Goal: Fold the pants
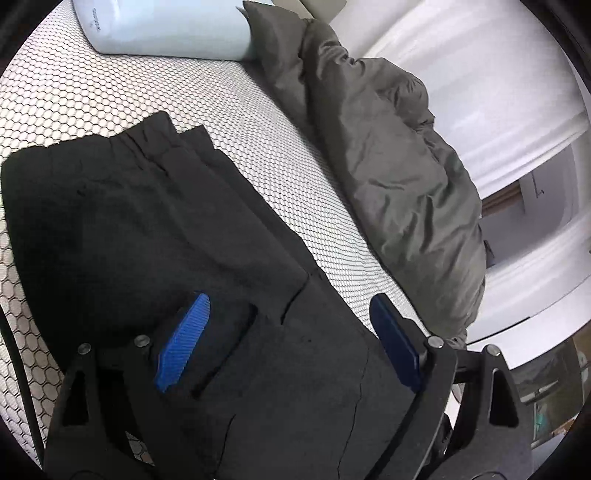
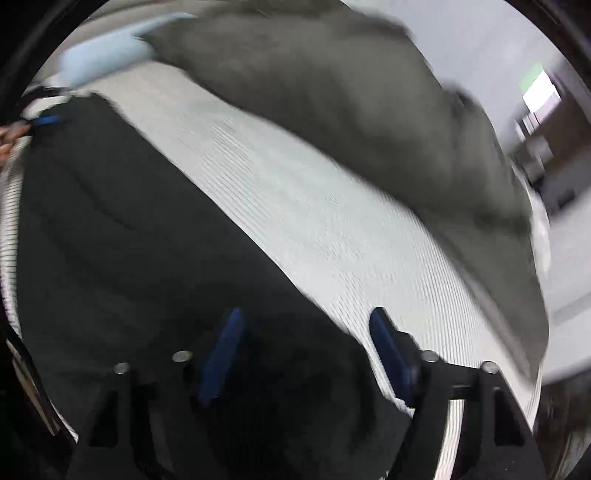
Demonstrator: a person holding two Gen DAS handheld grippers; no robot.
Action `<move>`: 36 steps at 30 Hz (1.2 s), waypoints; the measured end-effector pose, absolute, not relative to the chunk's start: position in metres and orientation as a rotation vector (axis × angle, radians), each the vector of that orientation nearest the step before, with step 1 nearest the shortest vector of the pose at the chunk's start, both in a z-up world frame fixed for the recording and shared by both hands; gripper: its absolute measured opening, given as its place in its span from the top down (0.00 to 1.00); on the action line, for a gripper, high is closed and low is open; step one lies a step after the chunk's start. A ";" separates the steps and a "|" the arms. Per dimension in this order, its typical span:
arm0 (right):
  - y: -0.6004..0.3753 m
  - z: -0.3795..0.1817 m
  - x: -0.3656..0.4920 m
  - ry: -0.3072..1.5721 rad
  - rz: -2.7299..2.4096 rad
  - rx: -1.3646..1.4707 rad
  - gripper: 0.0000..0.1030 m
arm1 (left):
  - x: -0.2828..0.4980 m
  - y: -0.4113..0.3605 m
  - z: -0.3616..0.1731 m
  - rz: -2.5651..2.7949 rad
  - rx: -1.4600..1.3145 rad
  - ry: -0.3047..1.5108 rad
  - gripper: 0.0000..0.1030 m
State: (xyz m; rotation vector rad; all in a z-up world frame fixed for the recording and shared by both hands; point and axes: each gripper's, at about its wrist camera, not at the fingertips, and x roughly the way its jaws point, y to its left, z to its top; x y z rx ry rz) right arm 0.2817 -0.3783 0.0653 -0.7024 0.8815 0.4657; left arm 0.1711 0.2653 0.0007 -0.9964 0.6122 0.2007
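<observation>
The black pants (image 1: 155, 236) lie on the white bed (image 1: 280, 155), left of a gray blanket (image 1: 388, 166). The left gripper (image 1: 291, 343) is spread wide over them. The right gripper (image 2: 306, 354) is spread too, over the pants' near part.

A mattress (image 1: 110, 92) covered in white fabric with a dark honeycomb pattern fills the left and centre of the left wrist view. A pale blue pillow (image 1: 166, 26) lies at the upper left, with a rumpled grey-brown duvet (image 1: 388, 166) running down from top centre toward the lower right. White wall (image 1: 480, 74) shows at the upper right. The right wrist view is blurred; a bright patch (image 2: 541, 92) at its upper right may be a window.
</observation>
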 end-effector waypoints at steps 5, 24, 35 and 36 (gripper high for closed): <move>-0.282 0.072 0.280 0.853 0.722 -0.745 0.29 | 0.172 0.253 0.011 0.207 -0.884 0.637 0.16; -0.183 -0.035 0.373 1.218 0.854 -0.928 0.65 | 0.177 0.253 -0.006 0.128 -0.939 0.697 0.16; -0.189 -0.009 0.382 1.096 0.804 -0.943 0.99 | 0.173 0.253 -0.005 0.134 -0.967 0.687 0.16; -0.191 -0.006 0.384 1.080 0.791 -0.937 0.99 | 0.173 0.254 -0.006 0.130 -0.969 0.689 0.16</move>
